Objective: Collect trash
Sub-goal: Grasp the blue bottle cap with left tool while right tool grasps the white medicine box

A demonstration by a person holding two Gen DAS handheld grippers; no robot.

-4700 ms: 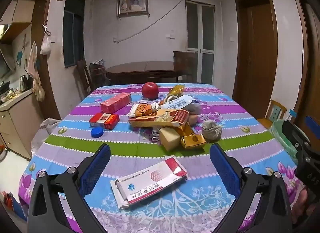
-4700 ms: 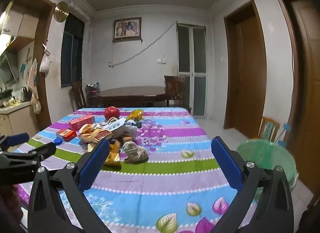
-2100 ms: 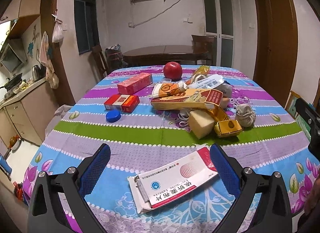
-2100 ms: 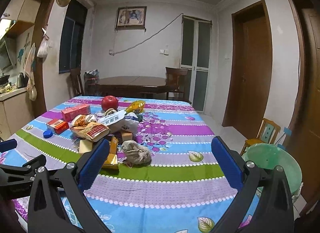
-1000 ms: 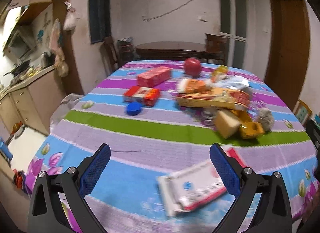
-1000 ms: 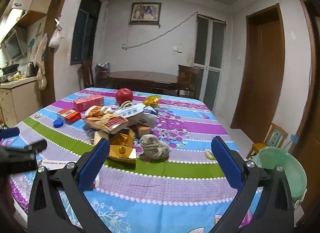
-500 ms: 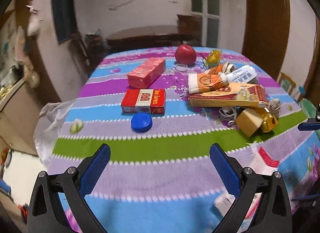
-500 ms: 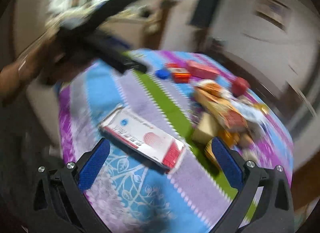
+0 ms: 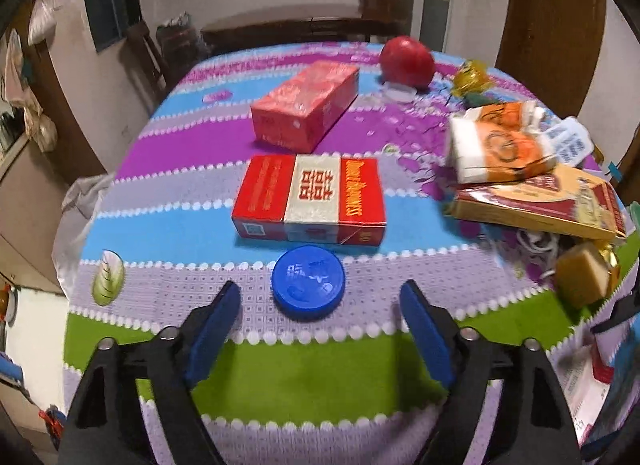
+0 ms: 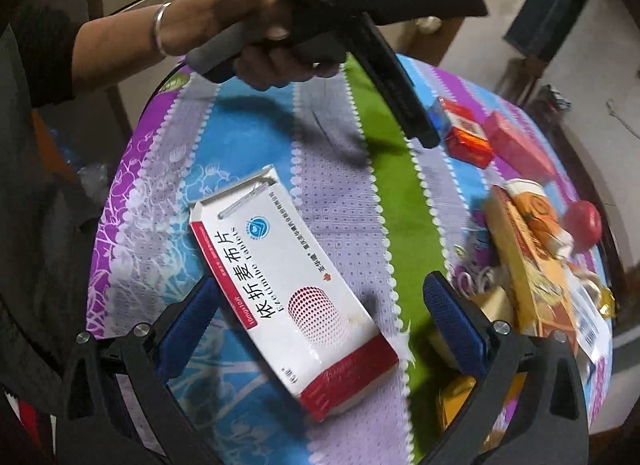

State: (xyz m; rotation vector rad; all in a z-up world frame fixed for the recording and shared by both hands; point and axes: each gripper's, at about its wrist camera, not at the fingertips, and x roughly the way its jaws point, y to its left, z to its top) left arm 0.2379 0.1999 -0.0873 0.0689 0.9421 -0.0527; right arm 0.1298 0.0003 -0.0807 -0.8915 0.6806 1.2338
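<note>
A blue bottle cap (image 9: 308,282) lies on the striped tablecloth (image 9: 168,233), just ahead of my open left gripper (image 9: 320,307) and between its fingertips' line. Behind it lies a red and white cigarette pack (image 9: 310,198). My open right gripper (image 10: 320,309) hangs over a white and red tablet box (image 10: 292,285), which lies flat between its blue fingers (image 10: 454,325) near the table's front edge. The left gripper also shows in the right wrist view (image 10: 418,127), held in a hand.
A red box (image 9: 306,105), an apple (image 9: 406,60), an orange and white packet (image 9: 500,141), a long yellow carton (image 9: 540,205) and a tan block (image 9: 582,279) crowd the table's right side. A dark table and chairs stand behind.
The left gripper has come down and forward to the blue cap. The right gripper has swung left and down over the tablet box, which now lies between its fingers.
</note>
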